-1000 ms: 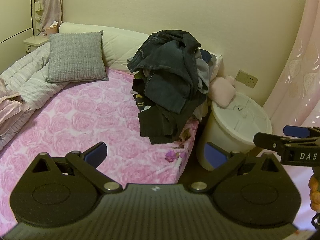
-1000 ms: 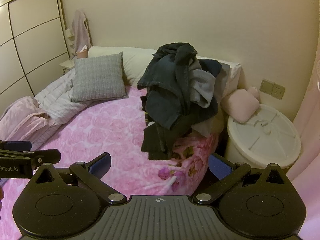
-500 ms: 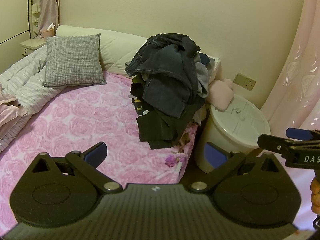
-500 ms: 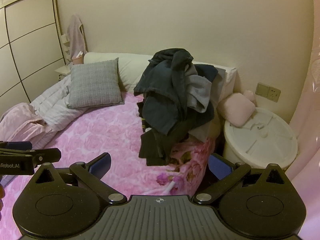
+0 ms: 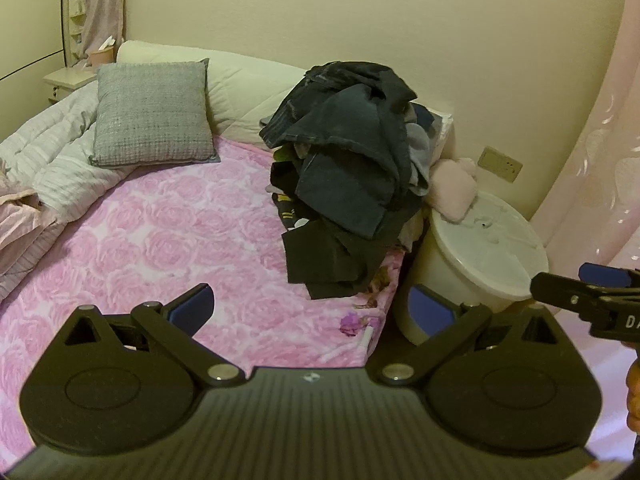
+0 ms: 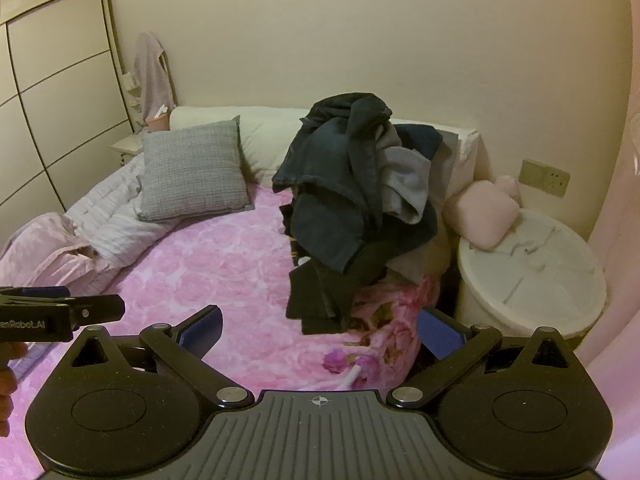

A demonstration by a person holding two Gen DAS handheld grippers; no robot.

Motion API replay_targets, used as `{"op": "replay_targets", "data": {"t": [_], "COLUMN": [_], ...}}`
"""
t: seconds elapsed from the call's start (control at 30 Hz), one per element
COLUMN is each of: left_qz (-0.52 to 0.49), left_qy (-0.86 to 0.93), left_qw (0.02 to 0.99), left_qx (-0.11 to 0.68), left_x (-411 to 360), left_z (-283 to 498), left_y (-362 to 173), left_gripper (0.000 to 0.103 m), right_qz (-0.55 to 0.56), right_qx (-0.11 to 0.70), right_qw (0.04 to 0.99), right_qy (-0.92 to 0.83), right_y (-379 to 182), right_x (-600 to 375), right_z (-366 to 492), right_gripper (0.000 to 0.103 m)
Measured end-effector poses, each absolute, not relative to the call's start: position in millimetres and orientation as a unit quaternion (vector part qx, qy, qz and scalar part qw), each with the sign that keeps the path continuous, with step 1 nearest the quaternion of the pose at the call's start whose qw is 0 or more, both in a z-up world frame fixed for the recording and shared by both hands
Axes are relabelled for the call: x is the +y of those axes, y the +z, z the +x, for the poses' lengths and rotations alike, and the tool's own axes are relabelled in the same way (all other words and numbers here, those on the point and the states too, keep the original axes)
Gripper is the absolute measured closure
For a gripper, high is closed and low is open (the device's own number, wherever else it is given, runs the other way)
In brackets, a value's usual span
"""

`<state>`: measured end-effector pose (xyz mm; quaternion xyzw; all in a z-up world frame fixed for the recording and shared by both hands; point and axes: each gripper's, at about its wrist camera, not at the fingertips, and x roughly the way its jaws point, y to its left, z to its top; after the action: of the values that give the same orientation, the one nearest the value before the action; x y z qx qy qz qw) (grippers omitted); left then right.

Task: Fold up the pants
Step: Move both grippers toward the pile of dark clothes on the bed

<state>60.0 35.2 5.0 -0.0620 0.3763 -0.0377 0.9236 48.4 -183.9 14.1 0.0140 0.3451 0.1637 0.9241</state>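
Several dark pants piled on pink bed, white tub beside

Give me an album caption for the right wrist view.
Open jaws face a heap of dark pants on a pink bed.

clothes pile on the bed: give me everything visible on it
The clothes pile is a tall, crumpled heap of dark garments: dark blue denim on top, a grey piece on its right, black fabric at the bottom. A yellow-marked bit shows low on its left. It sits on the pink rose bedspread near the bed's right edge, backed against the cream headboard cushion. Nothing is folded. Both grippers are open and well short of it.
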Motion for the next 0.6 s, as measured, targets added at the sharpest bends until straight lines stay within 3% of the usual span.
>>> {"op": "replay_targets", "data": {"t": [0.6], "left_qz": [-0.098], "left_qy": [0.017], "left_qw": [0.909], "left_qx": [0.406], "left_x": [50], "left_z": [172], "left_y": [-18], "left_gripper": [0.001], "right_qz": [0.010], "right_qx": [0.337], "right_qw": [0.918], "right_qy": [0.211], "right_y": [-2], "right_x": [-182], "right_z": [175], "right_gripper": [0.003]}}
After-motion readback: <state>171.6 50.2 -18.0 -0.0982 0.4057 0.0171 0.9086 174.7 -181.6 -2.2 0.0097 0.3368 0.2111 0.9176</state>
